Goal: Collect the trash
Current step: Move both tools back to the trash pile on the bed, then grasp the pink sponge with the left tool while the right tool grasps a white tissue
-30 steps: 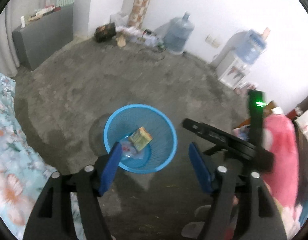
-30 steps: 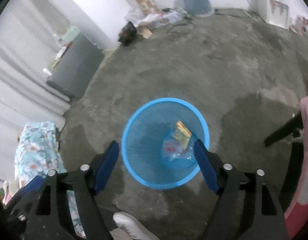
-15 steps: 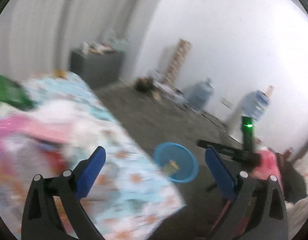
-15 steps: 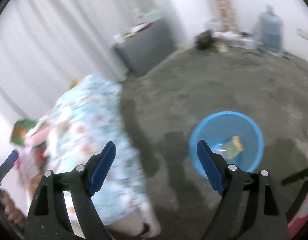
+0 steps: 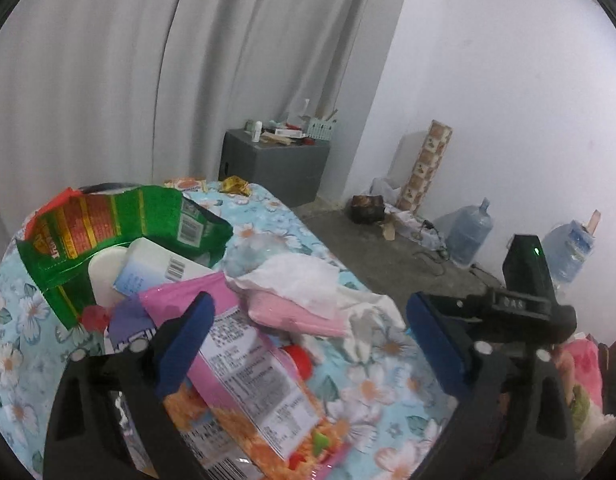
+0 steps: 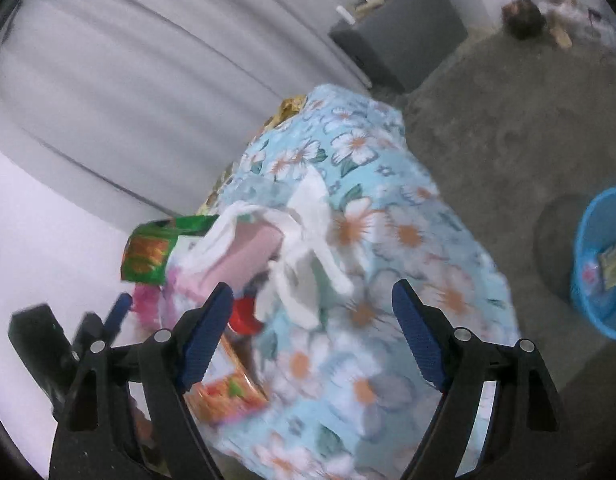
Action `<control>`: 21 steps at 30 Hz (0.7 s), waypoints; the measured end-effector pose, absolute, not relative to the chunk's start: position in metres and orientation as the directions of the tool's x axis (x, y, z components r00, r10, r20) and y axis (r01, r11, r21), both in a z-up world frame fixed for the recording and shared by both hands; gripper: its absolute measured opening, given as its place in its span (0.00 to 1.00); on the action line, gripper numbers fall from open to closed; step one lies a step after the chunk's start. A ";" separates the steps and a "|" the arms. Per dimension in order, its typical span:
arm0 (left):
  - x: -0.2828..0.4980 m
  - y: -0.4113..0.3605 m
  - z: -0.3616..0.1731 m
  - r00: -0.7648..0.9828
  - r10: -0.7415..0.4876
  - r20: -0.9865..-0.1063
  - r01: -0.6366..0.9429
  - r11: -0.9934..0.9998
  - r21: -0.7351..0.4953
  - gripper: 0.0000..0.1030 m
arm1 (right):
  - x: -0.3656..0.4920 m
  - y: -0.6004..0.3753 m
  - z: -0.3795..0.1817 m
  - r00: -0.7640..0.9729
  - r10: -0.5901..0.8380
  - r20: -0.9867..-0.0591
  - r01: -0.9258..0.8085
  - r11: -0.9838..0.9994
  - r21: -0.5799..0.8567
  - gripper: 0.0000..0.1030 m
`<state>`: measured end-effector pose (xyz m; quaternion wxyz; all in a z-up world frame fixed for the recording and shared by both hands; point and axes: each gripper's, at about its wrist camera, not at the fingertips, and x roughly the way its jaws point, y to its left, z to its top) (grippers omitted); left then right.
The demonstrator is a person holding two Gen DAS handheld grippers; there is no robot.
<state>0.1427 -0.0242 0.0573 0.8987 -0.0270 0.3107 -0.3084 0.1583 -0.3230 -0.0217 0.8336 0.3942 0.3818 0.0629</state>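
Note:
A heap of trash lies on a table under a floral cloth (image 5: 368, 392): a green snack bag (image 5: 107, 220), a white carton (image 5: 155, 268), a pink-and-orange packet (image 5: 243, 360), a white tissue (image 5: 295, 280) and a red cap (image 5: 299, 360). My left gripper (image 5: 308, 308) hovers over the heap, jaws wide and closing, pads touching nothing. My right gripper (image 6: 312, 292) hangs over the table's near side by the tissue (image 6: 303, 240), jaws wide and closing slightly, nothing between them. The blue basket (image 6: 604, 264) stands on the floor at the right, with wrappers inside.
A gold wrapper (image 5: 235, 184) lies at the table's far end. Behind it stand a grey cabinet (image 5: 273, 160) and a curtain. Water jugs (image 5: 468, 236) line the white wall. Bare concrete floor (image 6: 508, 120) runs between table and basket.
Both grippers have swung up and away from the blue basket to the cloth-covered table. The trash heap now fills the left view; the basket sits at the right view's edge.

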 end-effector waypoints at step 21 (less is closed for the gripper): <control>0.174 -0.014 0.019 0.459 -0.604 -0.651 0.424 0.793 -0.436 0.41 | 0.253 -0.263 0.013 0.670 0.407 -0.621 0.082 0.790 0.607 0.57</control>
